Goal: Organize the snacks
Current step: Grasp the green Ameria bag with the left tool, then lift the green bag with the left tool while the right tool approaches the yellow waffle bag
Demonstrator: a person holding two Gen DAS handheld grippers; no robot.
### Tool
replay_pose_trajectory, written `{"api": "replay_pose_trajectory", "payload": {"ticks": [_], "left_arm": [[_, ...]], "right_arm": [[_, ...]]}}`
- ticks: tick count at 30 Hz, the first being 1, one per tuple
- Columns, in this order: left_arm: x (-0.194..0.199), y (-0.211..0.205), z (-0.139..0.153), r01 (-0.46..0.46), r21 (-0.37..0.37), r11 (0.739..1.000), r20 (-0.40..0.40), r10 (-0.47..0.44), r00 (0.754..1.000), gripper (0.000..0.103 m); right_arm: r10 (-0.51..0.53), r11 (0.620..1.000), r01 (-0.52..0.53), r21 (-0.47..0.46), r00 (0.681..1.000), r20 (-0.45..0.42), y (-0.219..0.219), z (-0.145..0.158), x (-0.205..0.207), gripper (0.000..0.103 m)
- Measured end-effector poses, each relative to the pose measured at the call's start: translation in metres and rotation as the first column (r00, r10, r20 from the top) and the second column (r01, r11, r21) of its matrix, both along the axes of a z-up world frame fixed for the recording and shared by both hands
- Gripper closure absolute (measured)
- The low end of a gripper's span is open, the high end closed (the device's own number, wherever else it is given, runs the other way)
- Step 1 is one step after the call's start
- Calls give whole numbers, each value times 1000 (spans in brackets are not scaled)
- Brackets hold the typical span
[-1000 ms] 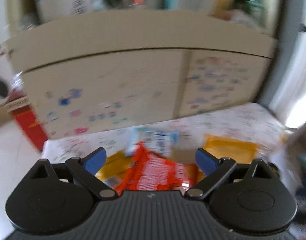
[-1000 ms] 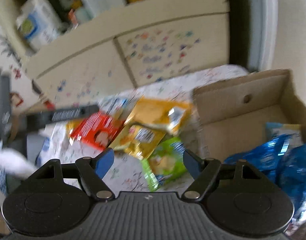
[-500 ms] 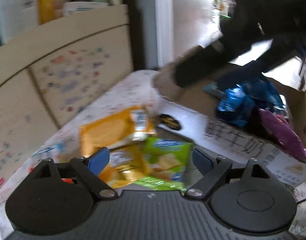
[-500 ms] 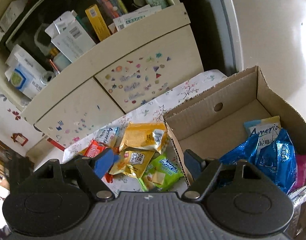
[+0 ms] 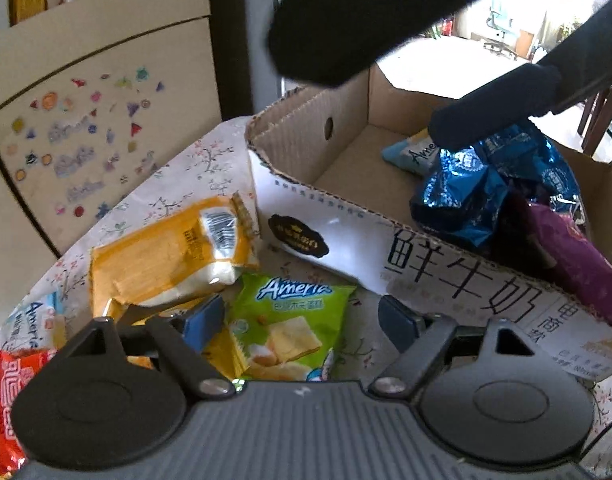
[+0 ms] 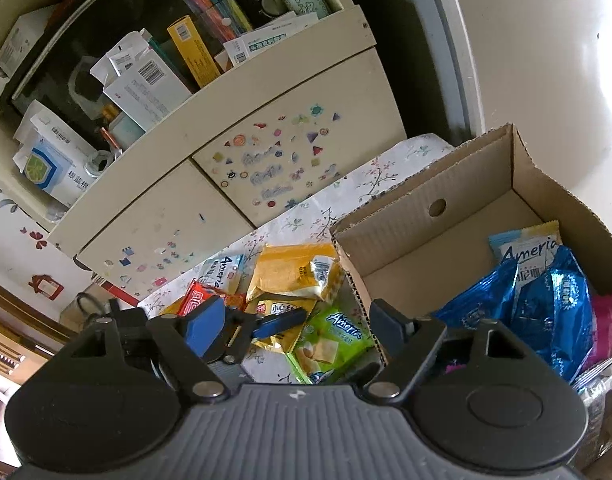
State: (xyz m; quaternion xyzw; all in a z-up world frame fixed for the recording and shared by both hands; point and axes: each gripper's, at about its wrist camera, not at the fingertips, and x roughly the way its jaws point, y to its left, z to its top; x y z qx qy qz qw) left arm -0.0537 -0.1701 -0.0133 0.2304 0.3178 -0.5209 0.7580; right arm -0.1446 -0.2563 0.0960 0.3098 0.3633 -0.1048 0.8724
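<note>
The green snack packet (image 5: 289, 328) lies flat on the flower-patterned counter (image 5: 185, 168), low in the middle of the left wrist view, just beside the printed front wall of the cardboard box (image 5: 386, 248). The left tongs (image 5: 299, 320) hang over it with their jaws closing; the packet shows between the blue pads, which do not press on it. Touching its upper left edge is a yellow packet (image 5: 173, 252), and a red packet (image 5: 9, 392) and a pale blue-and-white packet (image 5: 29, 320) sit at the lower left edge. Inside the box, at right, lie shiny blue bags (image 5: 482, 196), a purple bag (image 5: 578, 264) and a light blue packet (image 5: 414, 154); a dark blurred shape crosses the top of this view. The right wrist view shows the right tongs (image 6: 301, 328) with jaws opening and nothing gripped, held above the same heap, and the left tongs' blue finger resting over the small yellow packet (image 6: 281, 308). Only this view takes in the open shelf (image 6: 145, 64) crowded with boxes, upper left. Both views show the cream cabinet doors (image 6: 289, 152) dotted with coloured stickers behind the counter.
</note>
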Motion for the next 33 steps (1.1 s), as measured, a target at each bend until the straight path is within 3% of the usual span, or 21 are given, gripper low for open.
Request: {"api": "replay_pose_trajectory", "payload": {"ticks": [5,8,11,18,24,33], "left_arm": [[3,-8,-8,4,11,1000,-4,-4,1000,20],[9,-7,-11,-3,-5,1000,-79,2,997,28],[5,-2,-10,6,4,1000,-74,-5,997,35],[-7,31,-5,-4,30,1000,-92,6,996,47],[-18,61,-2,-15,57,998,-87,20,996,49],[1,124,-1,-220,81,972,-143,230,963,49]], "right_arm": [[-1,1000,1,6,1000,-3,1,-1,1,18],[7,1000,-7,4,1000,-7,2,-1,3,18],[20,1000,-20,4,1000,-12,2,-3,5,16],[55,998,-56,-6,998,-30,8,-7,13,16],[100,995,-101,-12,994,-52,17,-15,20,16],[258,961,-266,-74,961,-101,45,-42,44,16]]}}
